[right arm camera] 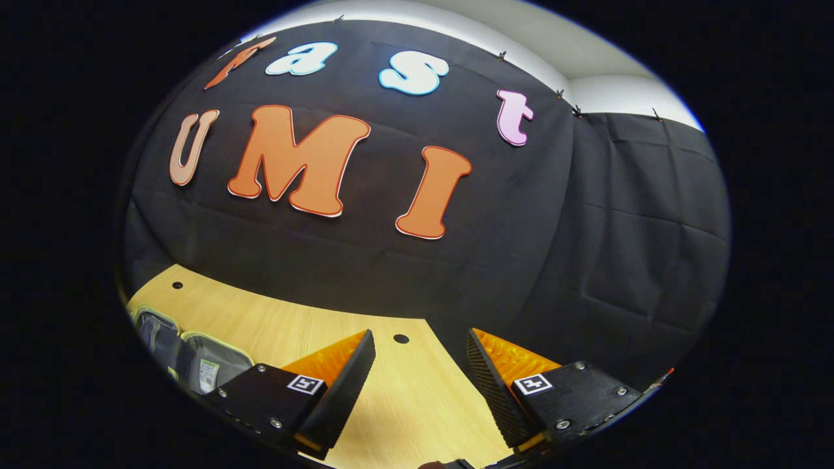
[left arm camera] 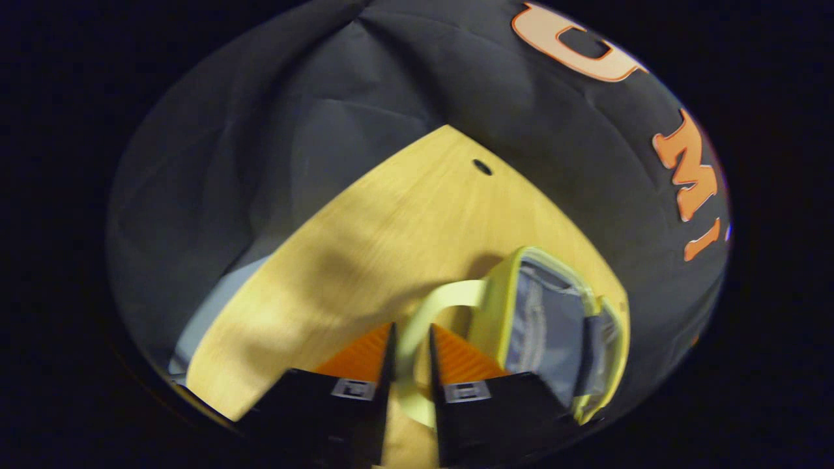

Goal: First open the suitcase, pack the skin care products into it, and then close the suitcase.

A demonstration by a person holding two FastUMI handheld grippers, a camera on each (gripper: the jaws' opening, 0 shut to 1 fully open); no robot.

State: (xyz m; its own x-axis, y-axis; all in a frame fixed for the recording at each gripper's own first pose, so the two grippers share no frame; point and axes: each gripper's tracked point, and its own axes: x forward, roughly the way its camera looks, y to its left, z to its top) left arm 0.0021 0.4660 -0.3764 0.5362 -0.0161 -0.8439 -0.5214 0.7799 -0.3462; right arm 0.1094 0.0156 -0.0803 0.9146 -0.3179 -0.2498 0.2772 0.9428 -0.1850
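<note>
The suitcase [left arm camera: 554, 326] lies open at lower right of the left gripper view on the table [left arm camera: 365, 260]. Its one handle [left arm camera: 417, 332] passes between the narrowly set fingers of the left gripper [left arm camera: 412, 342]; contact is unclear. The right gripper [right arm camera: 417, 358] stands wide, holding nothing. The suitcase's lower edge is cut off.

Our left gripper [left arm camera: 412, 345] points down and forward, its two fingers [left arm camera: 384, 355] drawn close together and pinching the handle [left arm camera: 417, 319] that runs between them. Our right gripper [right arm camera: 420, 365] is held level, fingers [right arm camera: 352, 378] spread wide apart with nothing between them.
</note>
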